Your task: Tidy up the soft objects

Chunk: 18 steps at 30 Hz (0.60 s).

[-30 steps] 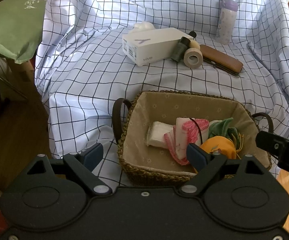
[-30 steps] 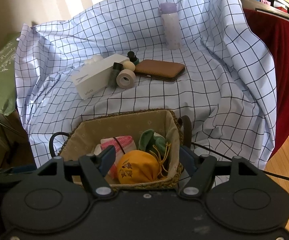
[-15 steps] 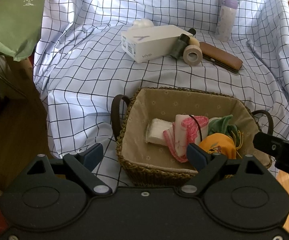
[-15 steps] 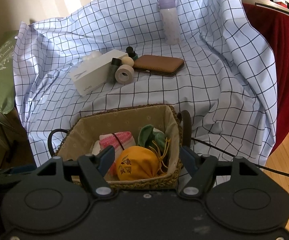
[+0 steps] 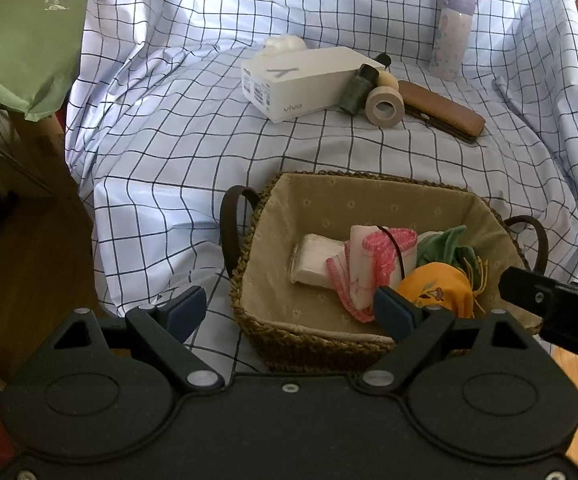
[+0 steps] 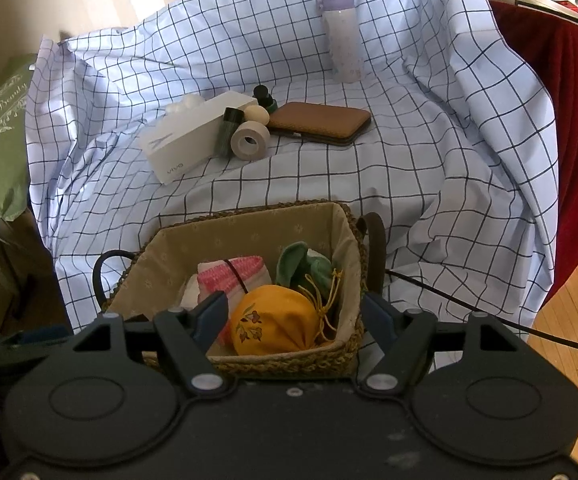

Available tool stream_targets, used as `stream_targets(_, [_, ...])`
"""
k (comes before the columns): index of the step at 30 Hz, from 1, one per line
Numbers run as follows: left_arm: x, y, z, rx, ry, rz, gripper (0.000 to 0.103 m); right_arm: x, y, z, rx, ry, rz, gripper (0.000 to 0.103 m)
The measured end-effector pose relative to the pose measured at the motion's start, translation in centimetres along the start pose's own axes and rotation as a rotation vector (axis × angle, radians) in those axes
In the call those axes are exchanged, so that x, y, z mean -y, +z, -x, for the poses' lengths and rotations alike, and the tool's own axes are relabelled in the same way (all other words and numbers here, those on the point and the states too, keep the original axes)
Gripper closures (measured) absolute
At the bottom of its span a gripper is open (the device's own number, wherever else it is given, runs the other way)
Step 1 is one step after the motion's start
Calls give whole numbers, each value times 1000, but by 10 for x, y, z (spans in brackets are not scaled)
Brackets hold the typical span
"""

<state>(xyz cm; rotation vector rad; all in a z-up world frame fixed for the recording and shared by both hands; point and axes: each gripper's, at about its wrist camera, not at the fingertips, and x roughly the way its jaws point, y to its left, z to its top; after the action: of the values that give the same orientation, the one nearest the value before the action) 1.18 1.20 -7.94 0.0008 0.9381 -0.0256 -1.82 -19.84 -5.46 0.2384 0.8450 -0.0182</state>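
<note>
You are working in a lived-in home: a checked sheet [image 6: 429, 184] draped over soft furniture, wood flooring [image 6: 561, 320] at its edge, a green printed cushion [image 5: 17, 40] beside it, and a red cloth [image 6: 561, 92] hung close at the other side.

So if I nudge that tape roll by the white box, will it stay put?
Probably not. The tape roll stands on its edge on wrinkled cloth, so it would likely roll or topple. It looks light and rigid. It sits close against the dark green bottle, which might tip too.
</note>
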Motion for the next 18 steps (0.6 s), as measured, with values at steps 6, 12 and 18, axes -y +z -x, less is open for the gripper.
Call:
stream_targets(6, [3,2,-4,-20,-2,-5,16,0,2,-6,-15,-8,8,29])
stream_targets(12, [4,7,-8,-39,4,-14,16,0,8,-16,-47,-22,10,28])
stream_targets(18, [7,13,-13,-63,1,-39,16,1,14,-28,-100,-26,12,28])
